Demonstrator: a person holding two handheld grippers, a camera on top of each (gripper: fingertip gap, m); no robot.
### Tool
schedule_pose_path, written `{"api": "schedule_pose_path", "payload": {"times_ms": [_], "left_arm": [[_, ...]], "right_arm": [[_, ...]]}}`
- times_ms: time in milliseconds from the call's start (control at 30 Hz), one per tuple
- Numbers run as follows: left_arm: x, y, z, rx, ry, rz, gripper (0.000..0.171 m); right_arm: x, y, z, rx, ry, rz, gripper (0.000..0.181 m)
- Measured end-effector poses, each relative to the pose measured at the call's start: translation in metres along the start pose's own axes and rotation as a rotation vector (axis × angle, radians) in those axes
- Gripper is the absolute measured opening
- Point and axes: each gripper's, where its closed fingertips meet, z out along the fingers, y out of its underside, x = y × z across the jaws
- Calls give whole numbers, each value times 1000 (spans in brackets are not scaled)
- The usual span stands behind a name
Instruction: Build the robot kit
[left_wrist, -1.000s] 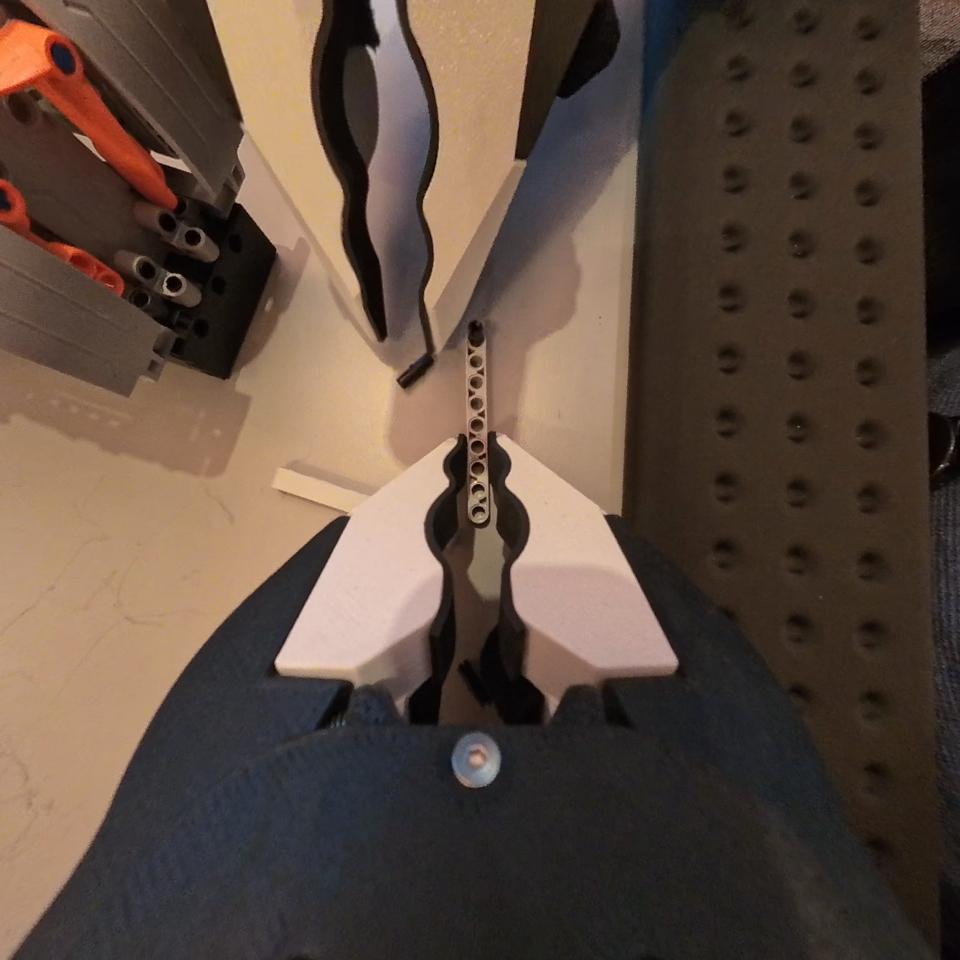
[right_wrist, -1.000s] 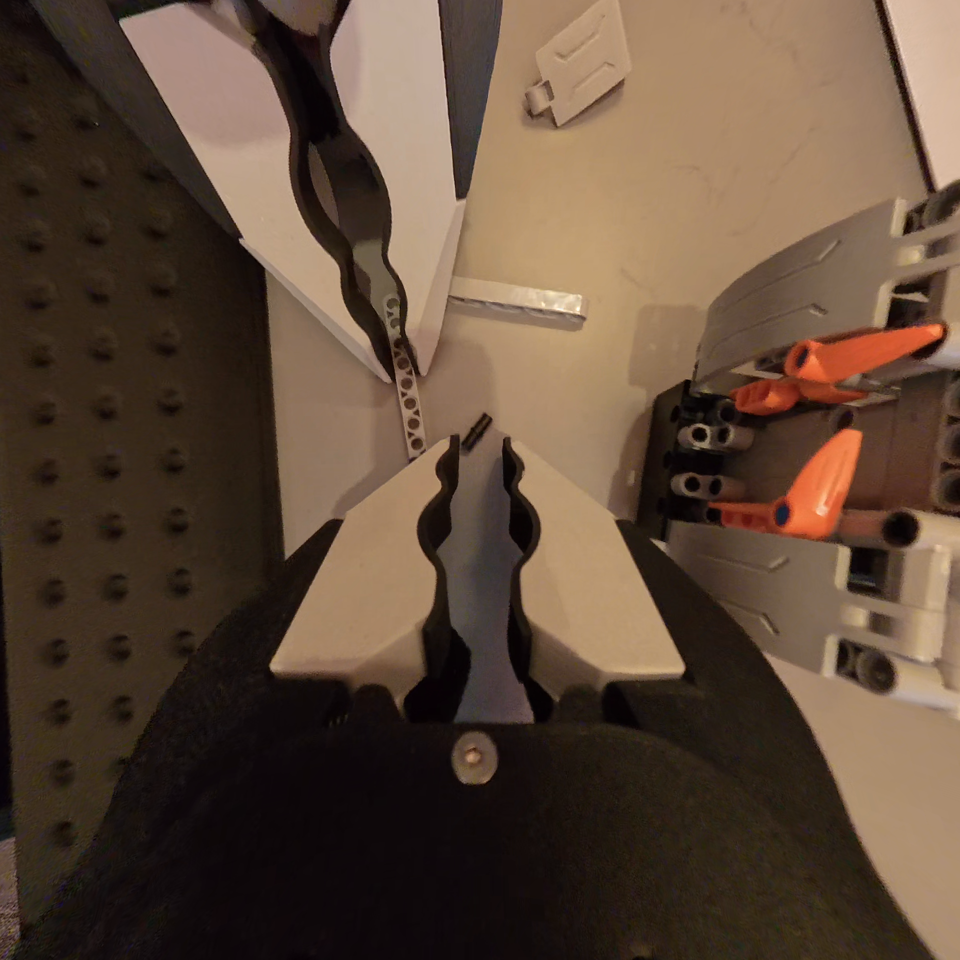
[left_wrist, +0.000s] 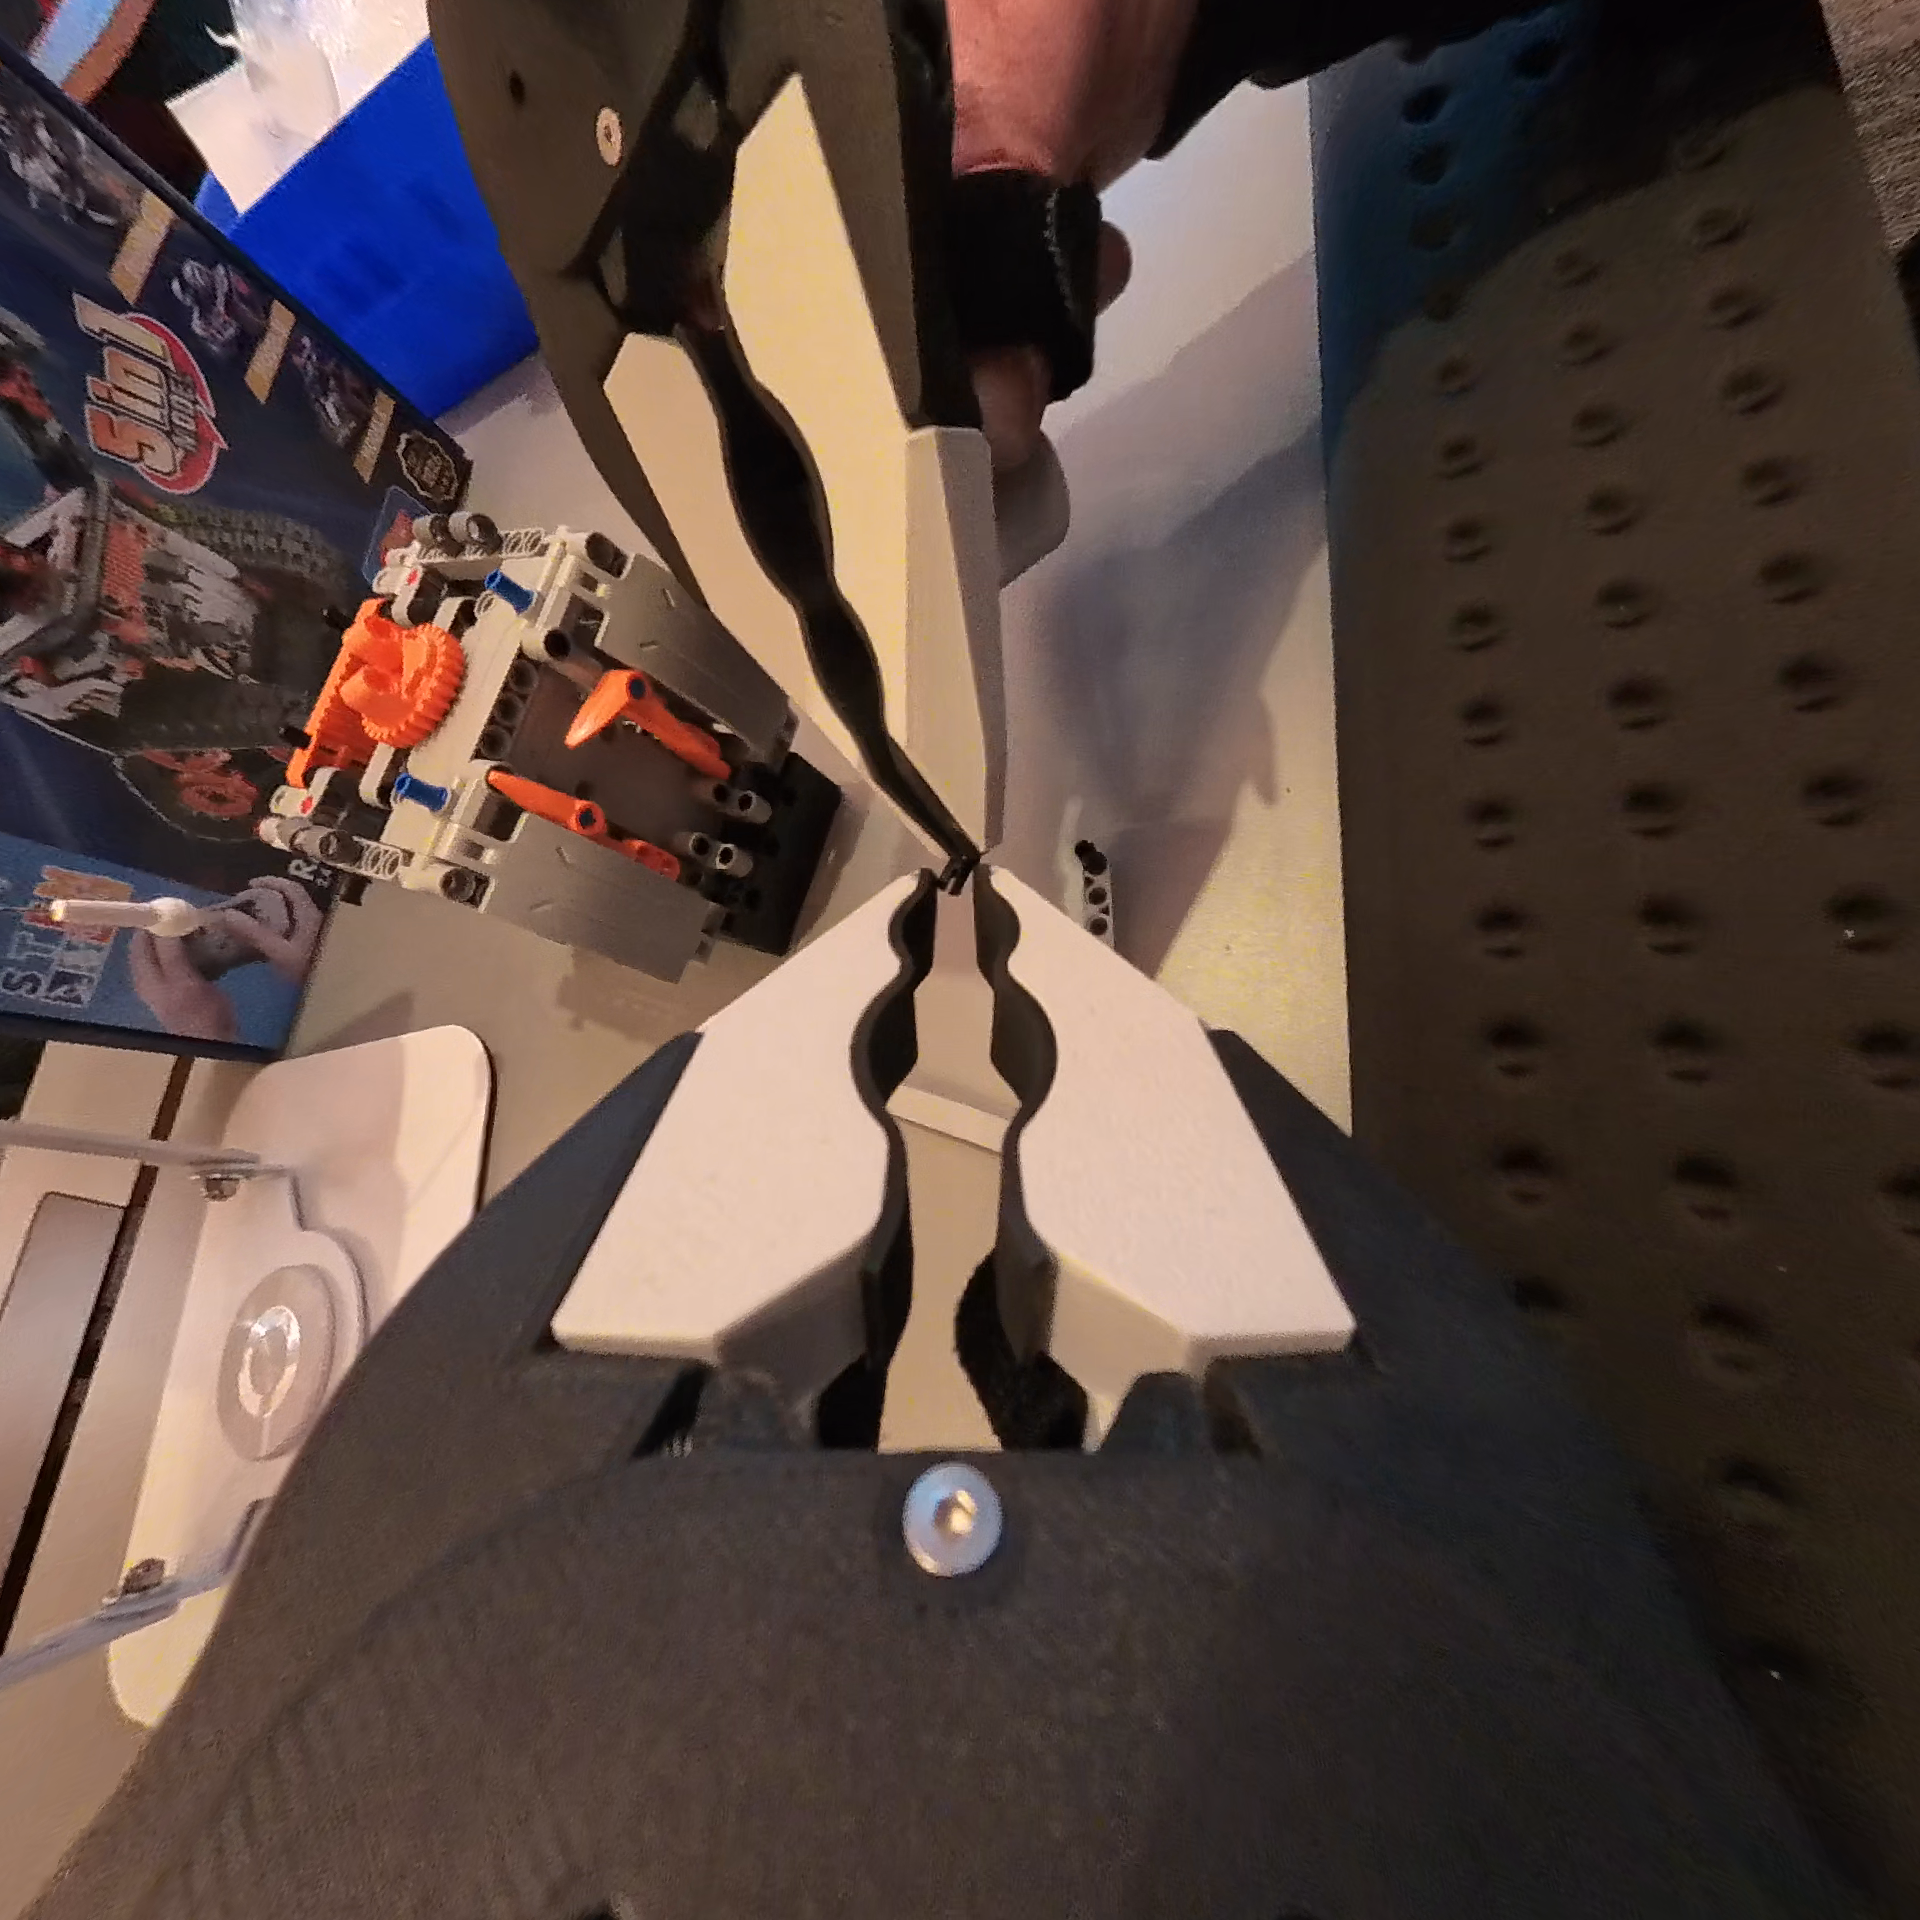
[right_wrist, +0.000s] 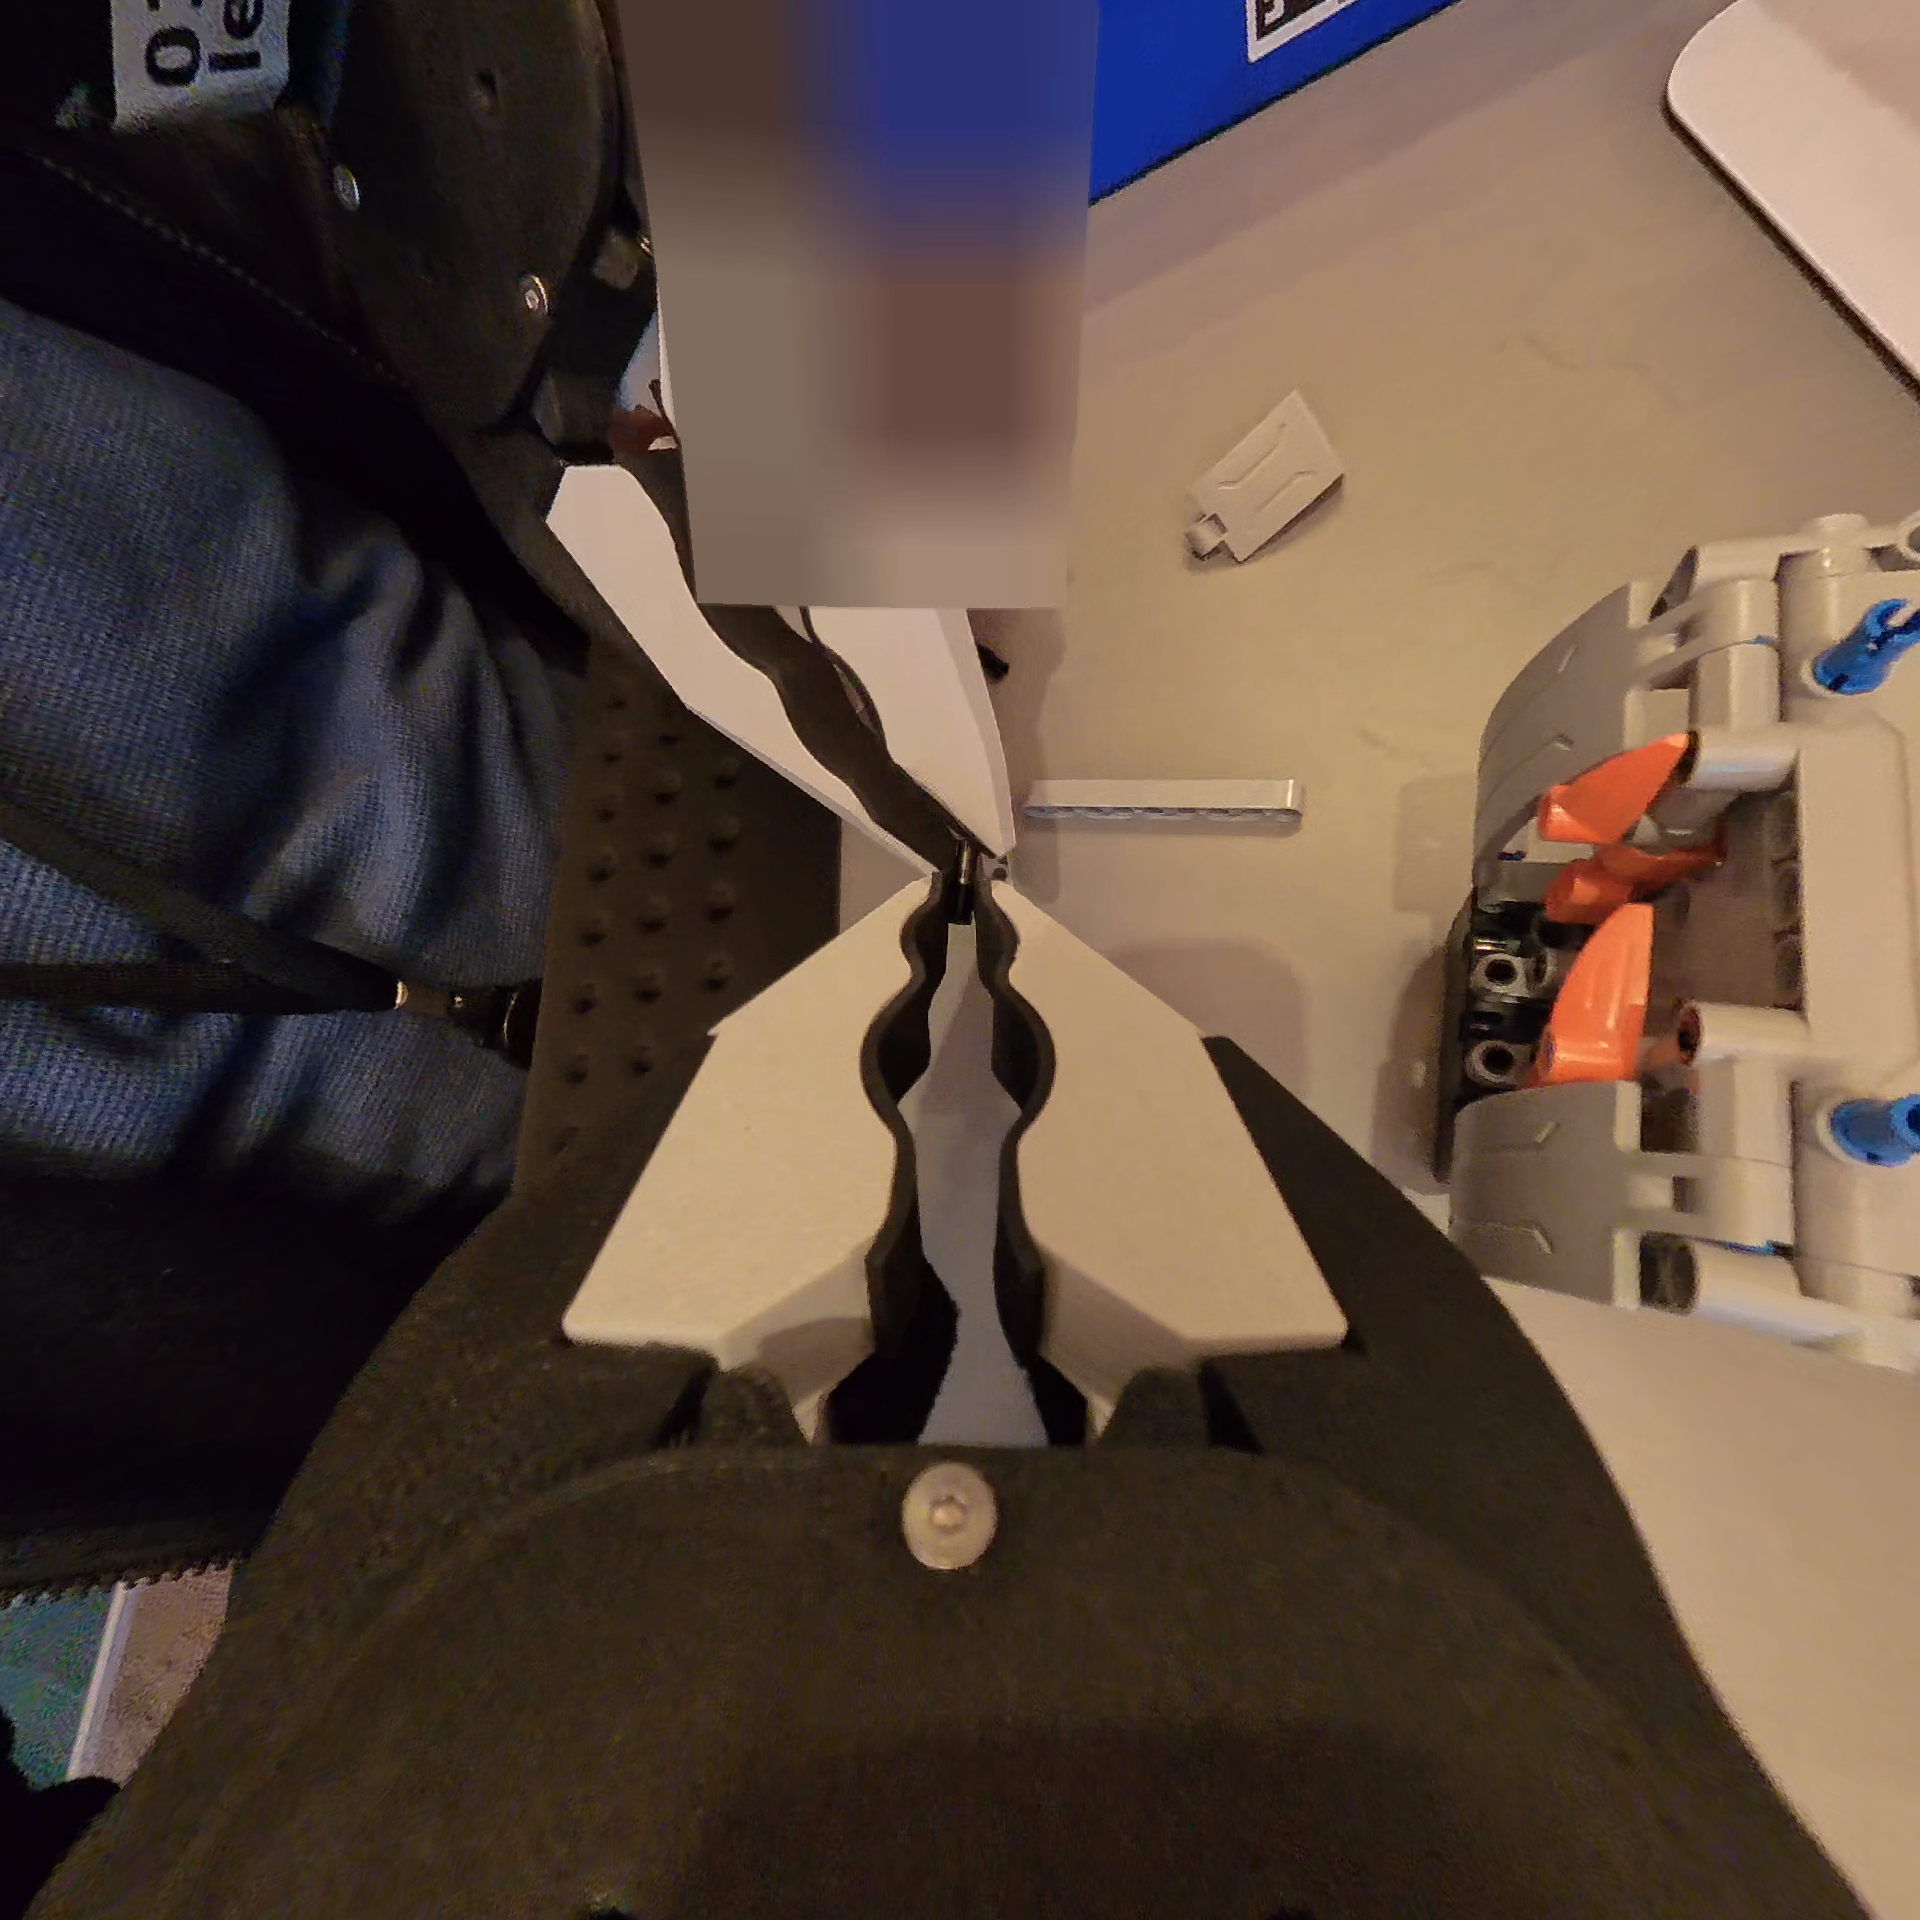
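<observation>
The black pin (right_wrist: 961, 885) hangs above the table (right_wrist: 1299, 644), in the narrow jaws of the right gripper (right_wrist: 958, 904). We judge it light, stiff and smooth, best pinched across its middle. The left gripper (left_wrist: 951, 894), also narrow, meets its far end; whether it pinches, we cannot tell. Only the right view shows the pin's length; only the left shows the grey holed beam (left_wrist: 1093, 896) beside.

- Support surface: pale beige tabletop (right_wrist: 1299, 312) with faint marbled veining.
- Grey, black and orange brick-built assembly (left_wrist: 540, 748) rests directly on it.
- Loose grey holed beam (right_wrist: 1164, 802) lies flat near the assembly.
- Small grey panel piece (right_wrist: 1268, 478) lies apart from the beam.
- Dark printed box (left_wrist: 135, 582) lies just beside the assembly.
- Dark studded mat (left_wrist: 1621, 727) lies along one edge.
</observation>
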Motion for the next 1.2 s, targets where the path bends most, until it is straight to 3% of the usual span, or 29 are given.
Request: {"api": "schedule_pose_path", "payload": {"times_ms": [167,500,1200], "left_arm": [[-7,-5,-6,20,-55,10,3],[-33,-21,-27,165,-132,-148,2],[-46,-29,-38,279,-114,-292,1]], "right_arm": [[-1,-11,-6,83,-13,33,2],[-2,-47,-23,376,-5,101,3],[-4,-60,-31,496,45,44,6]]}}
